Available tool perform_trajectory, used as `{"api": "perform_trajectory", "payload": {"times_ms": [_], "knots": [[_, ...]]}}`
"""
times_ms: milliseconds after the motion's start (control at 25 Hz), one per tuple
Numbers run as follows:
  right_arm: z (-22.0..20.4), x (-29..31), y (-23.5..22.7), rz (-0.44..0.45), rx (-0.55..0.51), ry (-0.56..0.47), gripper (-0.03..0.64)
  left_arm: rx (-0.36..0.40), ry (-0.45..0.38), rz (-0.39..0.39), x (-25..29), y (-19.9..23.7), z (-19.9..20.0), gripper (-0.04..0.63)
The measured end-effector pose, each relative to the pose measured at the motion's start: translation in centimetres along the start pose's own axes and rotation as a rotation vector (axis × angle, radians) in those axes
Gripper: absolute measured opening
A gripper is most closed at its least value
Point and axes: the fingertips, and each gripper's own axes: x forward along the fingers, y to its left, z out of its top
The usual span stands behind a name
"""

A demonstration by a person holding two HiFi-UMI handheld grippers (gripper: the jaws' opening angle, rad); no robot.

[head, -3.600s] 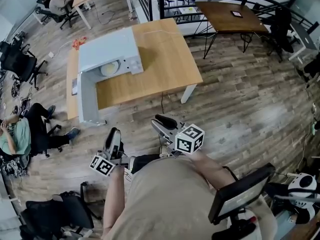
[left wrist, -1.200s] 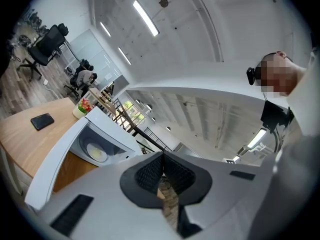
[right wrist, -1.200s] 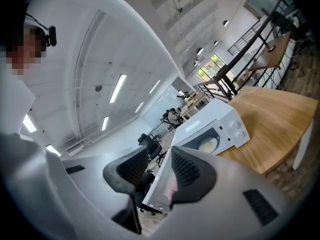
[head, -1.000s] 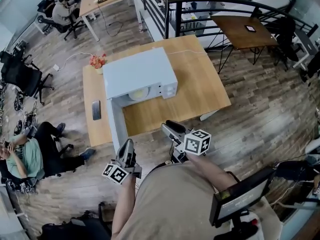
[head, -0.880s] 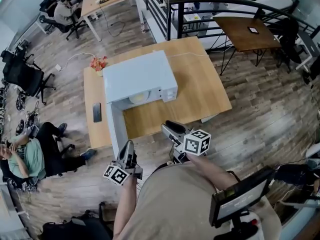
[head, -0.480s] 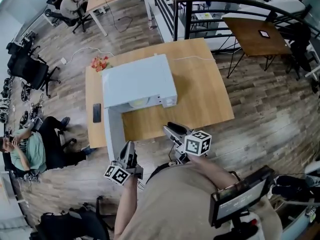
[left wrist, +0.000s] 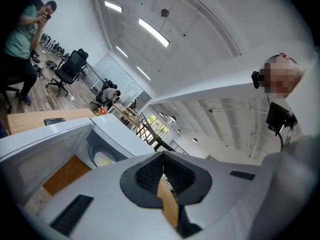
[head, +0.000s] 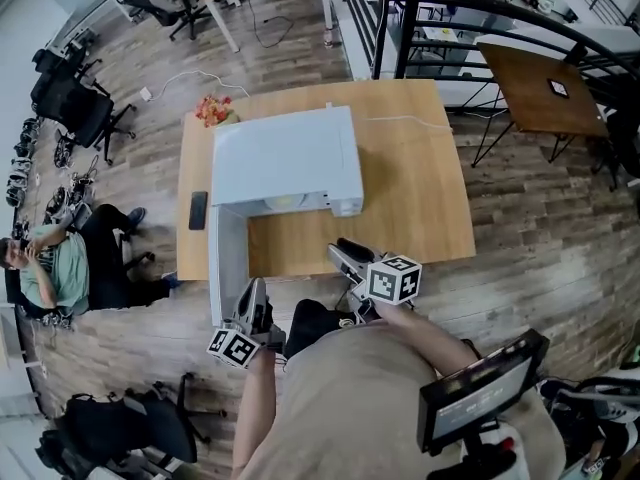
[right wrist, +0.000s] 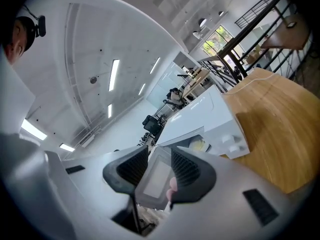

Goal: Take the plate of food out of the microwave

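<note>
Plate of food (head: 283,202) inside open microwave (head: 285,158) on wooden table (head: 410,208)

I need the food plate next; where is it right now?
Head view: the plate sits inside the open microwave, on the wooden table's left half.

The left gripper (head: 255,290), at seven o'clock in the head view, points toward twelve, its jaws pressed together on nothing. The right gripper (head: 347,252), at five o'clock, points toward eleven, jaws apart.
</note>
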Motion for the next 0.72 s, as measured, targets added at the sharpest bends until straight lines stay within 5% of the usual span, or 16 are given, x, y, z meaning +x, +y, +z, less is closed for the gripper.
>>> {"api": "perform_trajectory", "payload": {"times_ms": [720], "knots": [[-3.6,10.8,-3.0,-0.186,0.042,0.036,0.149,0.066,0.140,-0.045,3.8,6.1,3.4,0.005]]}}
